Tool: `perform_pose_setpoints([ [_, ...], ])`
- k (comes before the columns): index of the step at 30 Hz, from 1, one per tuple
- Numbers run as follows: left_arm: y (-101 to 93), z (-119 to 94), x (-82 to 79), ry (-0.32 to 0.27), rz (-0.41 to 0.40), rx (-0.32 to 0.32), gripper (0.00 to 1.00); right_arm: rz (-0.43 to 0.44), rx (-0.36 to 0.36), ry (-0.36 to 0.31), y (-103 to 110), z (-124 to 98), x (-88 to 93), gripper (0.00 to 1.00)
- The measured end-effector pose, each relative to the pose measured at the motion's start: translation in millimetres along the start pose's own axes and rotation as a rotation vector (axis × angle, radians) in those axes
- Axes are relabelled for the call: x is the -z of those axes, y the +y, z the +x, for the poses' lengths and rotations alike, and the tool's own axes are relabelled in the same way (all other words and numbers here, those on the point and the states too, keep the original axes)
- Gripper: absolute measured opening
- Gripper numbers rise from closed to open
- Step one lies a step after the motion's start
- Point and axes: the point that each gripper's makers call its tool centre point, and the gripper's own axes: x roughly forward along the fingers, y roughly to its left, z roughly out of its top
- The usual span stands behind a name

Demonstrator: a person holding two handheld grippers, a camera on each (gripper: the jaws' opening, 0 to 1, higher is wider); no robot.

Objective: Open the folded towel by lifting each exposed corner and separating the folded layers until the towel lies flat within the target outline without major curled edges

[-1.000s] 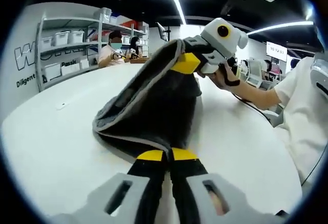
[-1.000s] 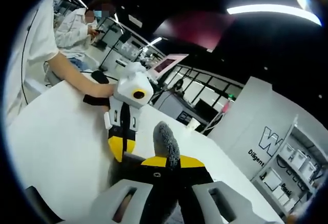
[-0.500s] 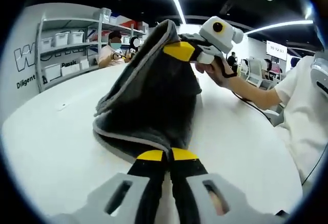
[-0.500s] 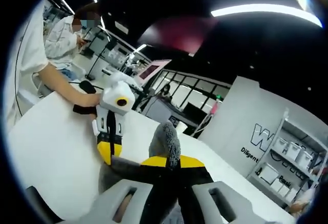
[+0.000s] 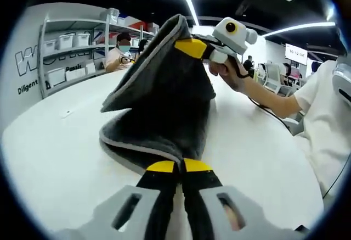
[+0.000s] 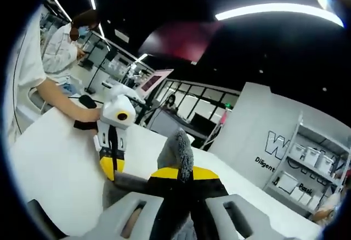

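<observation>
White and round-edged, the bench (image 5: 60,157) runs back toward metal shelving (image 5: 71,48) with storage bins at the upper left of the left gripper view, where people sit behind it. On the bench lies a dark grey towel (image 5: 164,108) with a pale hem, partly raised into a tent shape at the middle of that frame. The left claw (image 5: 179,166), at the bottom centre, has its yellow-tipped jaws pressed together on the towel's near edge. The right claw (image 5: 193,48), coming in from the upper right in a person's hand (image 5: 230,78), pinches the towel's top corner and holds it up off the bench. In the right gripper view, the right claw (image 6: 178,173) is clamped on a tuft of towel (image 6: 176,152) rising between its jaws, and the left claw (image 6: 109,166) stands at centre left, tips down on the cloth.
</observation>
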Motion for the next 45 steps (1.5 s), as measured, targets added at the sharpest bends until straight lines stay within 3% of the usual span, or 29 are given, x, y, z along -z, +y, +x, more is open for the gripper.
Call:
perform_pose_setpoints([
  [16,-5.5,0,0.7,0.004,0.002,-0.001,0.03,0.079,0.034,-0.056,-15,-8,-3.3,0.0],
  [20,-6.6,0,1.2,0.006,0.004,-0.002,0.03,0.194,0.025,-0.123,-19,-10,-8.2,0.0],
  [22,-6.4,0,1.4,0.006,0.004,-0.002,0.03,0.208,0.038,-0.127,-24,-13,-6.1,0.0],
  [40,0.4,0,3.4,0.008,0.001,-0.001,0.03,0.228,0.101,-0.129,-38,-20,-4.0,0.0],
  [45,5.9,-1,4.2,0.006,-0.002,0.001,0.03,0.274,0.107,-0.159,-43,-23,-5.7,0.0],
])
